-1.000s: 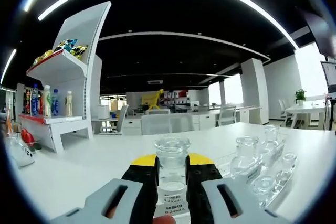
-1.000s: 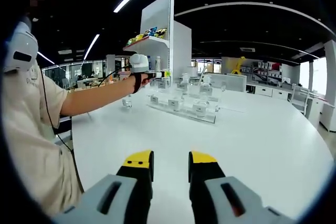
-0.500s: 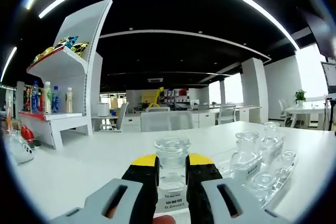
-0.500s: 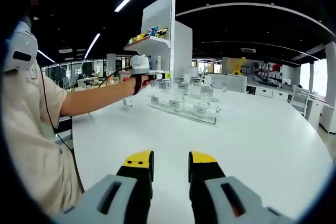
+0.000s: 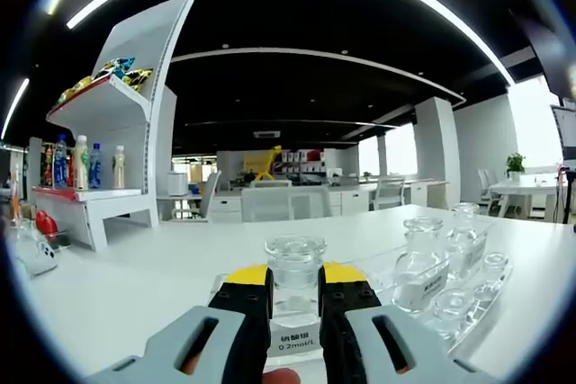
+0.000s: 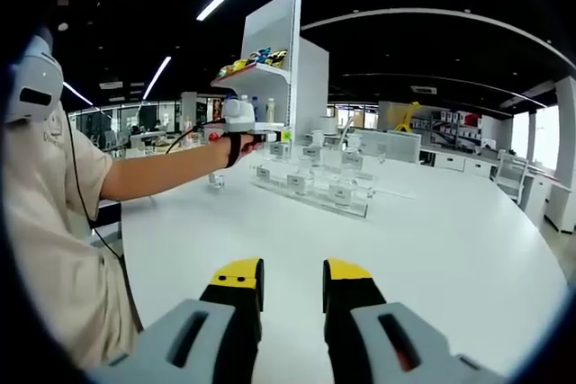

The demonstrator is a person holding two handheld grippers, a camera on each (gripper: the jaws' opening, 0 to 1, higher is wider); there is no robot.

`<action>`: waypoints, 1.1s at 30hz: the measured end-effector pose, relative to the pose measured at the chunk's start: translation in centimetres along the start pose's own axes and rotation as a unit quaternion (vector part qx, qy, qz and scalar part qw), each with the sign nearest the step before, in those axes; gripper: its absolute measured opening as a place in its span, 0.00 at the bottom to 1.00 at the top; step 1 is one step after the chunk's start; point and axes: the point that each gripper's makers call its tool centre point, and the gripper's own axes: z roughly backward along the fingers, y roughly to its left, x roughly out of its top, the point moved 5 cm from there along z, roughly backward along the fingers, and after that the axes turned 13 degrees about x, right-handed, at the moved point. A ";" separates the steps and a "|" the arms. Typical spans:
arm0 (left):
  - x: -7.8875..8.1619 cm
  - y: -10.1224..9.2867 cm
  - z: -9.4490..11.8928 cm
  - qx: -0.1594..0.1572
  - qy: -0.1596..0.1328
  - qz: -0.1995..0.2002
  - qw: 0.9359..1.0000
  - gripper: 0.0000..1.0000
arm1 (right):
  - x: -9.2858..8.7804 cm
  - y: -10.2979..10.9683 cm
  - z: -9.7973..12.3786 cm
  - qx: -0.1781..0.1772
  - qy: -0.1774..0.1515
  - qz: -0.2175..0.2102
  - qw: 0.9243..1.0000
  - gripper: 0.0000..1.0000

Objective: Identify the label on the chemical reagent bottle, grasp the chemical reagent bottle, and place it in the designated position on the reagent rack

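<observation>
Now the left hand-held gripper (image 5: 294, 299) is clamped on a clear glass reagent bottle (image 5: 294, 287), stopper up and upright between the yellow-tipped jaws, its white label partly readable at the bottom. Just to its right sits the clear reagent rack (image 5: 468, 308) on the white surface (image 5: 117, 294), with other stoppered bottles in it. Over in the right gripper view, the right hand-held gripper (image 6: 293, 290) hangs above the surface with jaws narrowly parted, holding nothing.

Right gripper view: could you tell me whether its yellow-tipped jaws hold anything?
No, the right gripper is open, with bare white table between its jaws.
</observation>
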 end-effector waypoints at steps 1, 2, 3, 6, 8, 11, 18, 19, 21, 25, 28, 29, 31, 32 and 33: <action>-0.1 0.0 0.0 0.000 0.000 -0.001 1.000 0.20 | 0.0 0.0 0.0 -0.001 -0.001 0.000 1.000 0.26; -0.1 0.0 0.0 0.001 0.000 -0.002 1.000 0.20 | 0.1 0.0 0.0 -0.002 -0.001 0.000 1.000 0.26; -0.1 0.1 -0.1 0.001 0.001 0.000 1.000 0.20 | 0.1 0.0 0.1 -0.002 -0.002 0.000 1.000 0.26; -0.1 0.1 -0.2 0.001 0.001 -0.001 1.000 0.20 | 0.1 0.1 0.1 -0.003 -0.004 0.001 1.000 0.26; -0.1 0.1 -0.2 0.000 0.002 -0.001 1.000 0.20 | 0.1 0.1 0.0 -0.003 -0.004 0.001 1.000 0.26; -0.1 0.2 -0.3 -0.001 0.003 -0.001 1.000 0.20 | 0.1 0.2 0.0 -0.003 -0.004 0.000 1.000 0.26; -0.2 0.3 -0.4 -0.002 -0.001 -0.003 1.000 0.20 | 0.0 -0.3 0.1 -0.003 -0.005 0.000 1.000 0.26; -0.2 0.3 -0.5 -0.002 -0.001 -0.003 1.000 0.20 | 0.0 -0.3 0.1 -0.002 -0.005 0.000 1.000 0.26; -0.2 0.3 -0.5 -0.001 -0.002 -0.004 1.000 0.20 | -0.1 -0.3 0.1 -0.002 -0.005 0.000 1.000 0.26; -0.2 0.3 -0.6 -0.002 -0.004 -0.006 1.000 0.20 | -0.2 -0.3 0.1 -0.004 -0.004 0.000 1.000 0.26; -0.1 0.4 -0.8 -0.008 -0.001 -0.008 1.000 0.20 | -0.1 -0.3 0.2 -0.005 -0.004 0.001 1.000 0.26; -0.1 0.4 -0.8 -0.011 0.001 -0.009 1.000 0.20 | -0.1 -0.3 0.2 -0.005 -0.004 0.001 1.000 0.26; -0.1 0.5 -0.9 -0.015 0.005 -0.011 1.000 0.21 | -0.1 -0.3 0.2 -0.005 -0.005 0.002 1.000 0.26; -0.1 0.5 -0.9 -0.017 0.007 -0.013 1.000 0.21 | -0.1 -0.3 0.1 -0.005 -0.005 0.002 1.000 0.26; -0.1 0.5 -0.9 -0.019 0.008 -0.015 1.000 0.21 | -0.1 -0.2 0.1 -0.004 -0.005 0.002 1.000 0.26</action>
